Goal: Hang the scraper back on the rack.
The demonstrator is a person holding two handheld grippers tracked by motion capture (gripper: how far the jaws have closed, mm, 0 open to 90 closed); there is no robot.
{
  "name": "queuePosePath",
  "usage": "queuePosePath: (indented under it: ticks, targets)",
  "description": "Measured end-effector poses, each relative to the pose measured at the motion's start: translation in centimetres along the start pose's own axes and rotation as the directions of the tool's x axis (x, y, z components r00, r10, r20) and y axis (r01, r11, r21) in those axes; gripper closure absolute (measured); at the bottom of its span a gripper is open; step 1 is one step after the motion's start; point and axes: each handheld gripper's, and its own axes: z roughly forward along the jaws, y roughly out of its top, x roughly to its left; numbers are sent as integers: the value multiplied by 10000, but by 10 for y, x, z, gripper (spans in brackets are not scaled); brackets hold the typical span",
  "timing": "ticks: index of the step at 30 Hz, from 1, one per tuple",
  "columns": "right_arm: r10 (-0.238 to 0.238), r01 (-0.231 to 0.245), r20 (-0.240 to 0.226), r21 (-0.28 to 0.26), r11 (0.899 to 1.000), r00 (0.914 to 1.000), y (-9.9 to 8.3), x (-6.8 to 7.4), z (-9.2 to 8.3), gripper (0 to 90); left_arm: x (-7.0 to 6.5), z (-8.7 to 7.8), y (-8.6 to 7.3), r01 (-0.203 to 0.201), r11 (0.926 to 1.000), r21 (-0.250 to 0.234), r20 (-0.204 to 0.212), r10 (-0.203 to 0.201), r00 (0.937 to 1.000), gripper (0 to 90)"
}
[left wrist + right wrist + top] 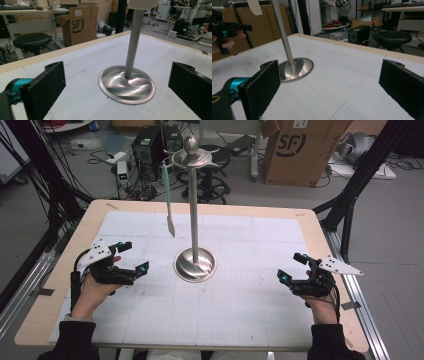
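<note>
Two grippers sit low and idle near the table's front edge, both with jaws spread wide and nothing between them: the left gripper (131, 260) at about eight o'clock from the stand, the right gripper (291, 269) at about four o'clock. Between them, at the centre of the table (260, 320), the steel stand (194, 264) rests on its round base. Farther up, a pale green spatula (167, 200) hangs from the stand's top rim, at eleven o'clock from the pole, apart from both grippers. My read: nothing handled yet, the whole job is ahead.
</note>
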Motion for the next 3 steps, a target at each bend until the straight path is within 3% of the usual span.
queuePosePath:
  ticks: [3]
  targets:
    - [-4, 3, -44, -50, 10000, 10000, 0, 0, 0, 28, -1, 0, 0, 5, 10000, 87, 30, -5, 10000, 17]
